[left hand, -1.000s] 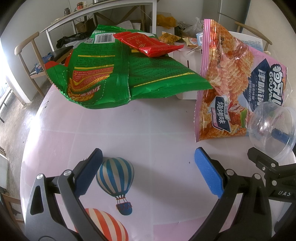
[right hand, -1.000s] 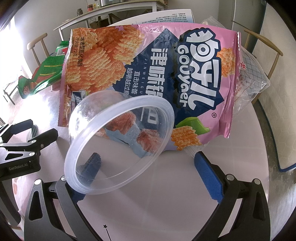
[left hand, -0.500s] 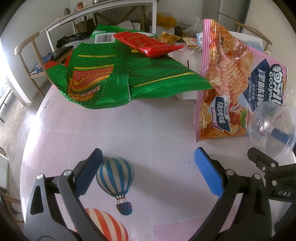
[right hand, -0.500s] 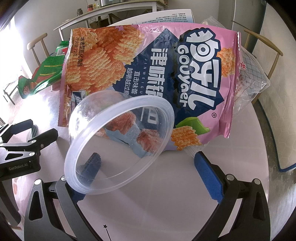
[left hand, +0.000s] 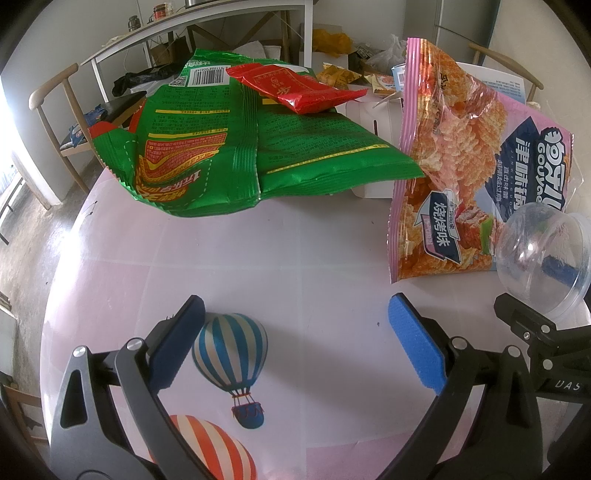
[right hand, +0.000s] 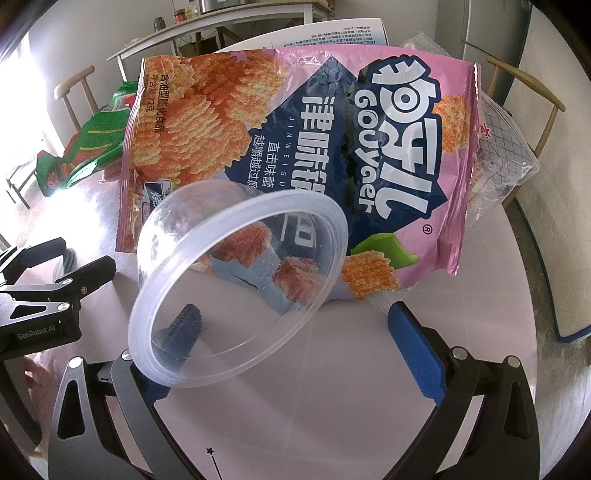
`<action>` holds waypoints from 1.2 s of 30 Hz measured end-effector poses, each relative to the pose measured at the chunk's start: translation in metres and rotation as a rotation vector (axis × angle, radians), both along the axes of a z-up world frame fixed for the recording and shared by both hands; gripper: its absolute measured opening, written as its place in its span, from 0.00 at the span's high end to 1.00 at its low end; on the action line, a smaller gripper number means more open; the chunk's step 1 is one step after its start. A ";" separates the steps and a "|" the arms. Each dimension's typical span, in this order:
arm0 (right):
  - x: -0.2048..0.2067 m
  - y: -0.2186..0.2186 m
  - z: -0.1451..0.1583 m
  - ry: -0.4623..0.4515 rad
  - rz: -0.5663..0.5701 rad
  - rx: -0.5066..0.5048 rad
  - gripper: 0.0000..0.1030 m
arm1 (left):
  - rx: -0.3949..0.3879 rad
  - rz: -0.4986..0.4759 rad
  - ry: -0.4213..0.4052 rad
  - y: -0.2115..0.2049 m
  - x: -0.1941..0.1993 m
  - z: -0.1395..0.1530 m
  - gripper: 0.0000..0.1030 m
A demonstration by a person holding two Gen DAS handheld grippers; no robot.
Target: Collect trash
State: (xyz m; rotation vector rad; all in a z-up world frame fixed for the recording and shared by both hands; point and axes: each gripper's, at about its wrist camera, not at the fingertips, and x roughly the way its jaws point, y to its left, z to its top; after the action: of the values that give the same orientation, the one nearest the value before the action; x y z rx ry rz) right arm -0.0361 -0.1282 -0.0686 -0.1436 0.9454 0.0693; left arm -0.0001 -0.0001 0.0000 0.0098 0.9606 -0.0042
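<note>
You face a round bench (left hand: 295,258) under a pink cloth printed with hot-air balloons. Behind it a long white table (left hand: 207,27) carries jars along a pale wall. A wooden chair (left hand: 55,122) stands at your left, another wooden chair (right hand: 524,96) at your right. Bright daylight floods the grey floor (left hand: 33,236) from the left.

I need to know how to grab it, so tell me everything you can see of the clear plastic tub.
The clear plastic tub is a round, see-through container with a thick stepped rim and rounded bottom, apparently empty. It is tipped on its side, its mouth facing the right wrist camera, hung over one finger of the right gripper, whose blue pad shows inside through the wall. The jaws stand wide apart. Behind it lies the pink chip bag; contact between them cannot be told.
</note>
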 end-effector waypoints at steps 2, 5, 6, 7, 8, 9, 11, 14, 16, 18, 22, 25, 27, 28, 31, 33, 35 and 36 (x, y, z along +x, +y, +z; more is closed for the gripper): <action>0.000 0.000 0.000 0.000 0.000 -0.001 0.05 | 0.000 0.000 0.000 0.000 0.000 0.000 0.07; 0.000 0.000 0.000 0.000 -0.004 0.000 0.05 | 0.000 -0.023 0.004 0.000 -0.001 0.000 0.07; -0.001 0.000 0.000 0.000 -0.006 0.001 0.05 | 0.000 -0.035 0.008 0.001 -0.002 0.000 0.07; -0.003 0.000 0.000 0.003 0.000 0.003 0.05 | 0.001 -0.044 0.016 0.002 -0.005 0.000 0.07; -0.004 0.000 0.000 0.008 0.013 0.007 0.05 | 0.009 -0.042 0.019 0.004 -0.008 0.001 0.07; -0.001 0.001 -0.001 0.010 0.026 0.012 0.05 | 0.015 -0.040 0.014 0.006 -0.013 0.002 0.08; -0.011 0.001 0.002 0.010 0.057 0.033 0.05 | 0.019 -0.055 -0.024 0.006 -0.030 0.009 0.08; -0.029 -0.004 0.006 -0.002 0.093 0.076 0.05 | 0.028 -0.106 -0.098 0.007 -0.049 0.021 0.11; -0.042 -0.009 0.012 -0.030 0.111 0.083 0.05 | -0.018 -0.164 -0.127 0.004 -0.049 0.032 0.21; -0.053 -0.013 0.022 -0.066 0.130 0.110 0.06 | -0.113 -0.223 -0.123 0.003 -0.045 0.039 0.28; -0.068 -0.023 0.041 -0.124 0.135 0.138 0.08 | -0.192 -0.221 -0.140 0.003 -0.033 0.044 0.33; -0.076 -0.028 0.047 -0.127 0.132 0.171 0.18 | -0.238 -0.231 -0.145 0.007 -0.033 0.046 0.35; -0.076 -0.034 0.048 -0.121 0.134 0.210 0.23 | -0.249 -0.230 -0.141 0.008 -0.037 0.048 0.35; -0.076 -0.037 0.047 -0.114 0.143 0.244 0.24 | -0.244 -0.229 -0.146 0.008 -0.040 0.048 0.35; -0.066 -0.031 0.044 -0.090 0.179 0.338 0.26 | -0.236 -0.237 -0.155 0.010 -0.039 0.046 0.35; -0.061 -0.025 0.041 -0.088 0.192 0.377 0.34 | -0.234 -0.238 -0.163 0.013 -0.044 0.048 0.35; -0.054 -0.020 0.037 -0.078 0.205 0.403 0.51 | -0.232 -0.221 -0.169 0.018 -0.044 0.049 0.35; -0.052 -0.018 0.035 -0.070 0.206 0.406 0.58 | -0.244 -0.210 -0.168 0.023 -0.043 0.049 0.35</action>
State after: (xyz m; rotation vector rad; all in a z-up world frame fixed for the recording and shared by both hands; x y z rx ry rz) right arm -0.0880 -0.1458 -0.0334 0.1327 0.8268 0.4406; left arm -0.0433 0.0226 0.0493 -0.1125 0.7829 -0.3094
